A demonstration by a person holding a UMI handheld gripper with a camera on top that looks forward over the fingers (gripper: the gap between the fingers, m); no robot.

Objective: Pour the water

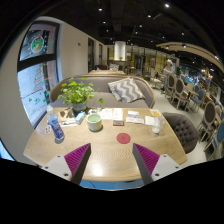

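Plastic water bottle stands upright (cap up) beyond the gripper, whose fingers are spread apart.

Bottle left of cup on table (plant behind).

A light wooden table is seen ahead of the gripper, whose two fingers with magenta pads are held wide apart above its near edge, with nothing between them. At the far left of the table a clear water bottle with a blue label is placed upright. A potted green plant is seen beyond it. A pale green cup and a red round coaster are found near the middle. A grey sofa is seen behind the table
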